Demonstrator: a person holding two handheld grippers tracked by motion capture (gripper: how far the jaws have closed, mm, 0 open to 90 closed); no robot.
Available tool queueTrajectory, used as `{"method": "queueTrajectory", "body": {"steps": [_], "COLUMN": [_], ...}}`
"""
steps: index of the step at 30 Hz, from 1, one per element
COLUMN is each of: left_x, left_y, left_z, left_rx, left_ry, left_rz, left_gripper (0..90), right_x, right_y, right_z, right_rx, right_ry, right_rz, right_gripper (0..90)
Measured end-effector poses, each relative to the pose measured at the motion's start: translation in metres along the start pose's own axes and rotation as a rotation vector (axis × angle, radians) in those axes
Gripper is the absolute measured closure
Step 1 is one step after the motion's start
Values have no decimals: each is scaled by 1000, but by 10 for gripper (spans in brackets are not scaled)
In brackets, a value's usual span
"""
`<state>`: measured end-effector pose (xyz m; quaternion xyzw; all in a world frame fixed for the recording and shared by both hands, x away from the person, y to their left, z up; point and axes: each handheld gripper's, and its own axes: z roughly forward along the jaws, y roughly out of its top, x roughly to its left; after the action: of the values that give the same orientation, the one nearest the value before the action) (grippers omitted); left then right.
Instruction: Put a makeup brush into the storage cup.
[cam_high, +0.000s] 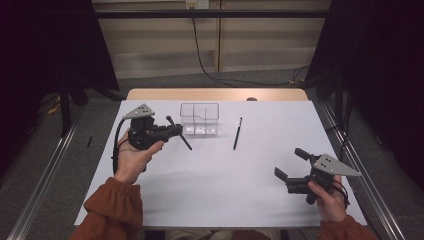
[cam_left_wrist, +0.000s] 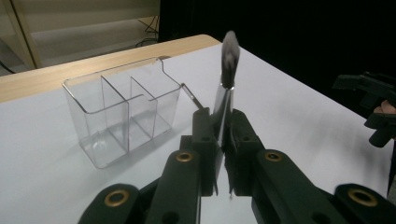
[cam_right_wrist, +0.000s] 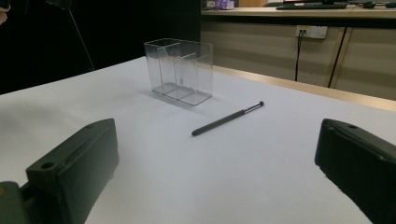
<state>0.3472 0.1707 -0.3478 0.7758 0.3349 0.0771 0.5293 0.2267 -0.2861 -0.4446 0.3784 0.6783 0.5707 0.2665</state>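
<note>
Carrying the brush (cam_left_wrist: 227, 95) pinched in the left claw (cam_left_wrist: 223, 140), tip it upright over the clear organizer (cam_left_wrist: 122, 109); right claw (cam_high: 294, 167) waits wide open, empty.

The white table (cam_high: 220, 185) lies bare across its near half and along its right edge, open for passing. Near the far edge stands the clear three-compartment organizer (cam_high: 199, 119), with a dark pen (cam_high: 237, 134) lying flat just right of it, apart
</note>
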Motion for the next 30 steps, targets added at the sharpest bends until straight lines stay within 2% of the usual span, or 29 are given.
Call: {"method": "queueTrajectory", "body": {"steps": [4,10,13,21,30], "left_x": [8,19,22,31,42], "left_y": [6,16,22,38,49], "left_z": [5,15,16,15,20], "left_rx": [-2,22,27,-4,-9], "left_ry": [21,46,66,106,133], "left_rz": [-12,-22,-10,15,9], "left_gripper": [838,838,838,838,838], "right_x": [0,1,0,1,1], "right_y": [0,0,0,0,-1], "right_z": [0,0,0,0,0], "right_rx": [-6,-3,-3,-4,-4], "right_ry": [2,1,3,8,8], "right_rz": [0,-5,1,1,4], "right_gripper": [0,0,0,0,0]}}
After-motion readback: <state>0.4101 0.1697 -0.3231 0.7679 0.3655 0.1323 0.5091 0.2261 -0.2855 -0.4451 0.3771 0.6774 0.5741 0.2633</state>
